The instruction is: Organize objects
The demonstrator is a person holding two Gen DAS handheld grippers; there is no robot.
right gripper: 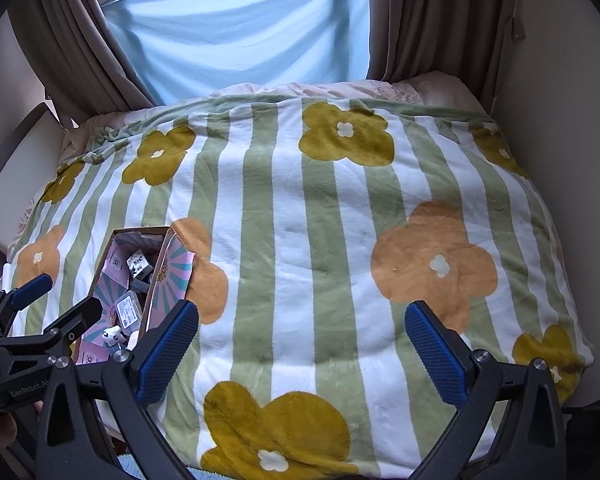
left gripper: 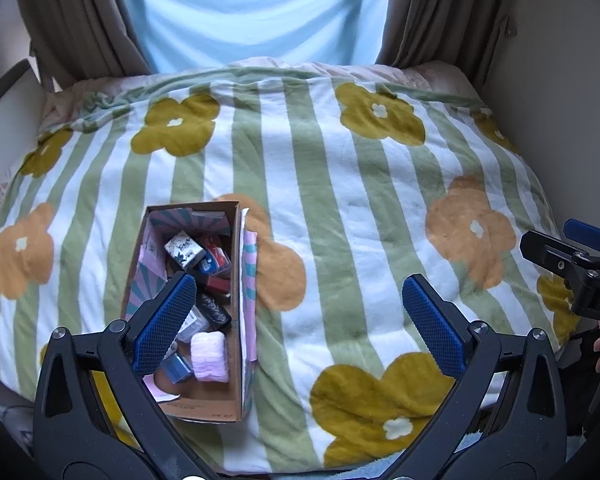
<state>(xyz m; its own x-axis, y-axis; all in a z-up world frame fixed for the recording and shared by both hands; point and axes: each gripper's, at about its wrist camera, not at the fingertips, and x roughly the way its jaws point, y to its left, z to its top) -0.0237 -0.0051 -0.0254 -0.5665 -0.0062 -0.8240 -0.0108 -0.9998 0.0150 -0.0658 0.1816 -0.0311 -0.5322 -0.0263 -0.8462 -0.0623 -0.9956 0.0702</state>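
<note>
Your cardboard box (left gripper: 236, 396) of small items sits on the bed's flower-patterned striped blanket (left gripper: 339, 208), toward its left side. Beyond the box, a pale blue sheet (right gripper: 240, 32) hangs between brown curtains (right gripper: 431, 20). Your left hand-held gripper (left gripper: 296, 320) hangs spread wide and empty over the box's near end; your right hand-held gripper (right gripper: 300, 348), equally spread, holds nothing right of the box.
</note>
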